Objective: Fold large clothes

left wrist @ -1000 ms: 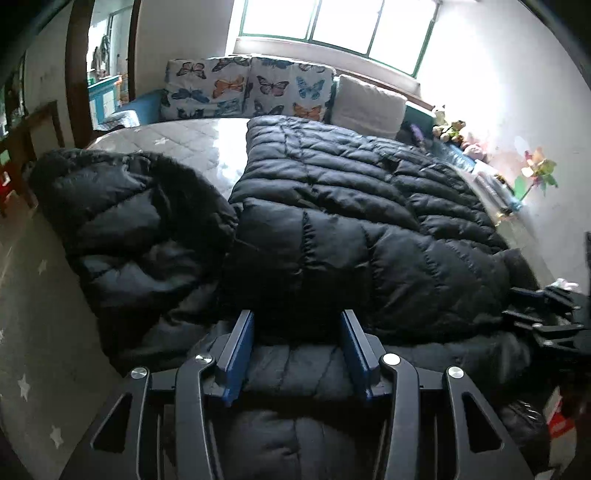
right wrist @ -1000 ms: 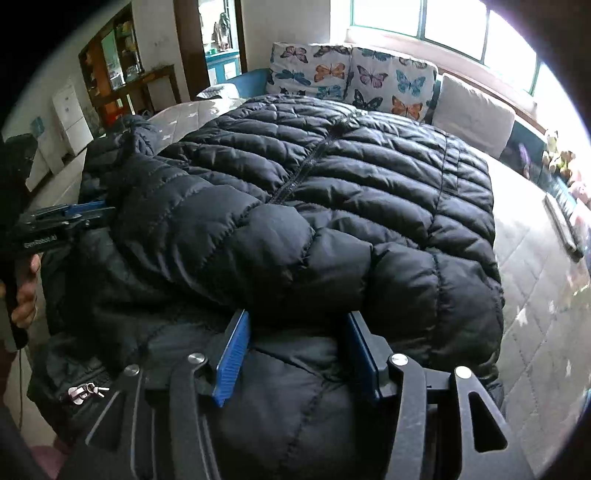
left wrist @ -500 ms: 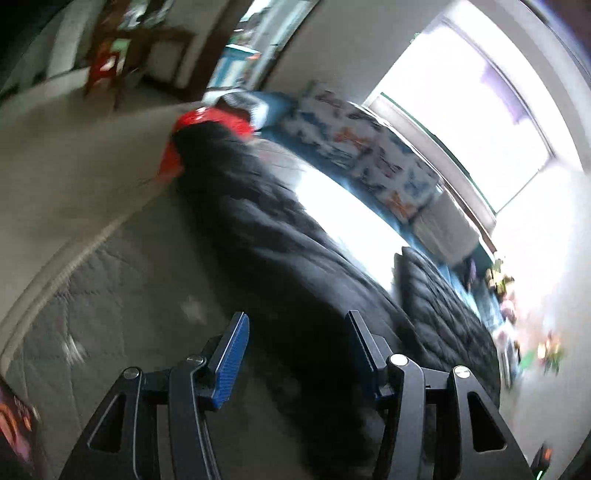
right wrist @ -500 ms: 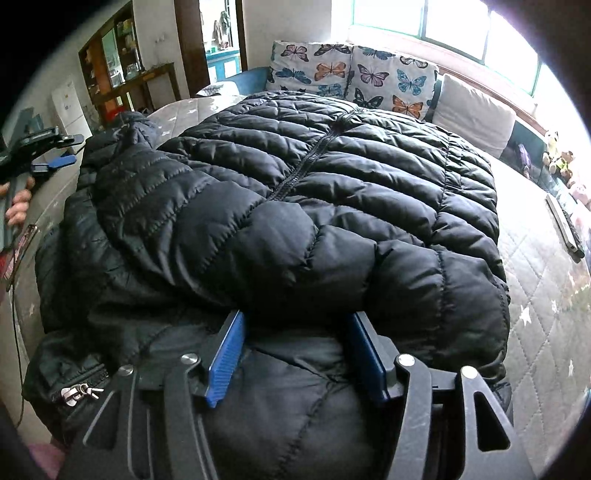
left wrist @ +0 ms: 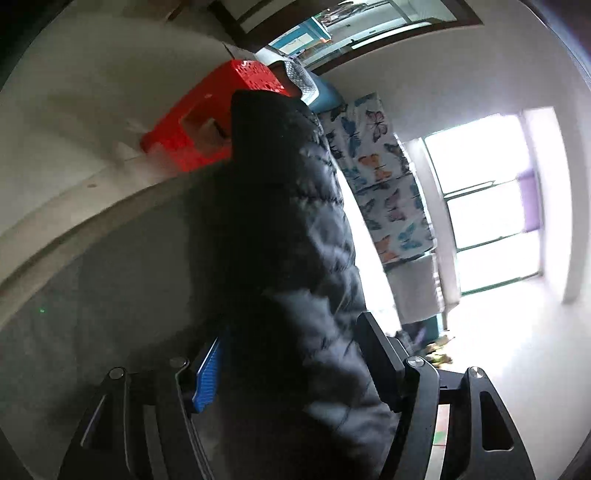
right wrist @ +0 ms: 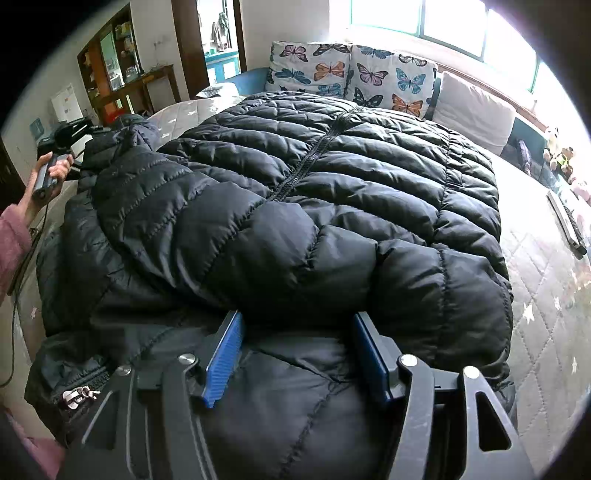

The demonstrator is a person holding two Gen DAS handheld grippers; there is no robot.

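Black quilted puffer jacket [left wrist: 295, 236] is filling the left wrist view, its sleeve lying between the left gripper [left wrist: 295, 354] fingers, which are standing apart; red plastic stool [left wrist: 207, 118] is showing behind. Right wrist view: jacket is lying spread on the grey quilted bed [right wrist: 546, 295], right gripper [right wrist: 295, 350] fingers standing apart around a padded fold.

Quilted bed [right wrist: 546, 295], butterfly cushions [right wrist: 354, 74], bright window [right wrist: 461, 26], perhaps wooden shelving [right wrist: 110, 66]
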